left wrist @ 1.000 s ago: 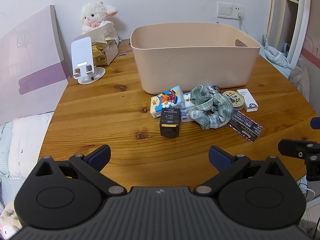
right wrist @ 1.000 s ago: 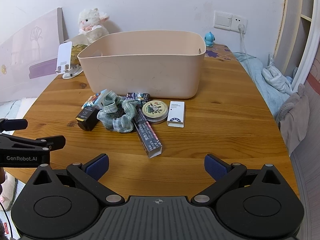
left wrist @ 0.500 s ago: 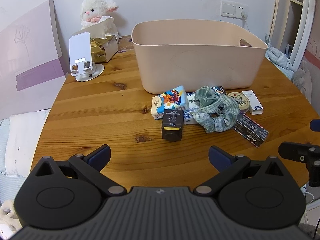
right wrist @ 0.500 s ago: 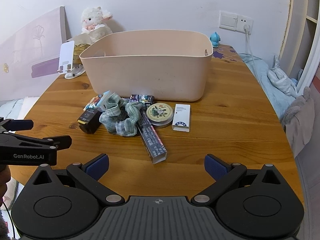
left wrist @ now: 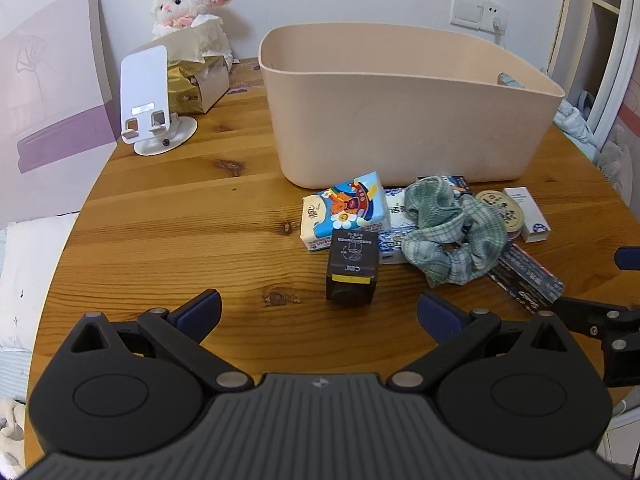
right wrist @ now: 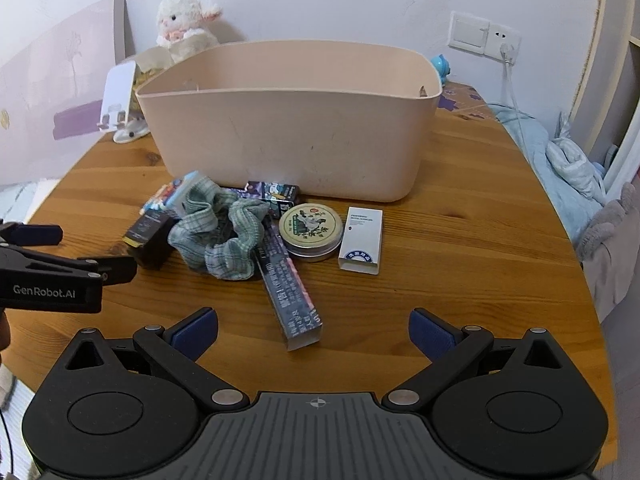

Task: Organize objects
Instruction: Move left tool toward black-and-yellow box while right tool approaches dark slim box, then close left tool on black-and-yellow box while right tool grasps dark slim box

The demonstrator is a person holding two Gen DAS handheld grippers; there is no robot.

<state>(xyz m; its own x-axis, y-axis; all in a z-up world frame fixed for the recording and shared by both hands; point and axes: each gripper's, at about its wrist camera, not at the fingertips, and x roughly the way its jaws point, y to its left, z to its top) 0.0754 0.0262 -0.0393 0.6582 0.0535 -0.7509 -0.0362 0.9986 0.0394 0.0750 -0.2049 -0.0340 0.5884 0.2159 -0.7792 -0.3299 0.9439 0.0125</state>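
A beige plastic bin (left wrist: pixel 408 120) (right wrist: pixel 288 136) stands on the round wooden table (left wrist: pixel 180 220). In front of it lies a pile: a black box (left wrist: pixel 352 268) (right wrist: pixel 150 236), a colourful tissue pack (left wrist: pixel 346 208), a green plaid scrunchie (left wrist: pixel 452 236) (right wrist: pixel 220 228), a round tin (right wrist: pixel 311 230), a small white box (right wrist: pixel 360 240) and a long dark box (right wrist: pixel 288 284). My left gripper (left wrist: pixel 318 312) is open and empty, just short of the black box. My right gripper (right wrist: pixel 312 330) is open and empty, over the near end of the long dark box.
A white phone stand (left wrist: pixel 150 100), a tissue box (left wrist: pixel 196 80) and a plush lamb (left wrist: pixel 188 4) stand at the table's back left. A pink panel (left wrist: pixel 48 108) leans at the left. Bedding (right wrist: pixel 568 168) lies beyond the right edge.
Both grippers have moved forward toward the pile, which now looks larger and nearer. Both stay open. No object has moved.
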